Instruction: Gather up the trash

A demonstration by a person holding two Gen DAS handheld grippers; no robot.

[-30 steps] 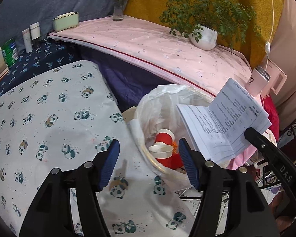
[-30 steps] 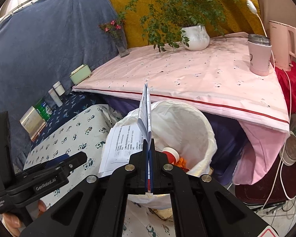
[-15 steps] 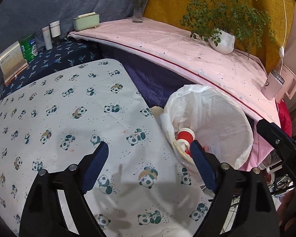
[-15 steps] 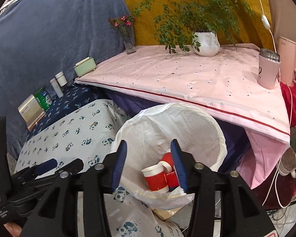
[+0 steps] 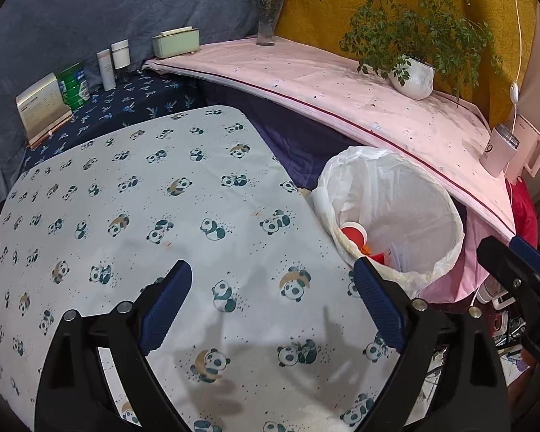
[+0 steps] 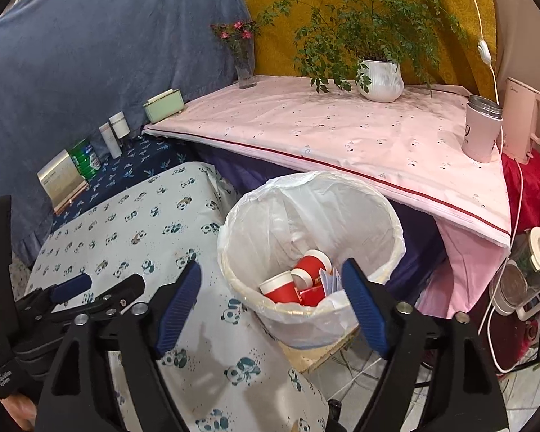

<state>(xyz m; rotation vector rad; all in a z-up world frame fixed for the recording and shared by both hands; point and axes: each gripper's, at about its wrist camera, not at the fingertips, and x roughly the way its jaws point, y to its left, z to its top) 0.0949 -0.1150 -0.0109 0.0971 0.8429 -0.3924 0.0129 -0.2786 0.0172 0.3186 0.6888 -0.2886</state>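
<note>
A bin lined with a white bag (image 6: 306, 198) (image 5: 396, 194) stands at the right edge of the panda-print table (image 5: 162, 198) (image 6: 126, 234). Red paper cups (image 6: 280, 288) (image 5: 352, 232) lie inside it, with white paper sheets (image 6: 329, 282) (image 5: 399, 255) beside them. My right gripper (image 6: 271, 271) hovers over the bin's near rim, jaws still opening, nothing between them. My left gripper (image 5: 270, 277) is above the tabletop left of the bin, jaws also still opening and empty. Each gripper shows in the other's view: the left gripper (image 6: 90, 291), the right gripper (image 5: 514, 262).
A pink-clothed shelf (image 6: 342, 133) behind the bin carries a potted plant (image 6: 379, 79), a flower vase (image 6: 244, 68), a pink tumbler (image 6: 480, 133) and a kettle (image 6: 525, 122). A green box (image 5: 176, 41), bottles (image 5: 113, 61) and a green can (image 5: 73, 86) line the far left. Cables and appliances (image 6: 522, 288) crowd the floor at right.
My right gripper let go of the printed paper, which now lies in the bin. Both grippers opened wide and drew back; the left view swung from the bin toward the table.
</note>
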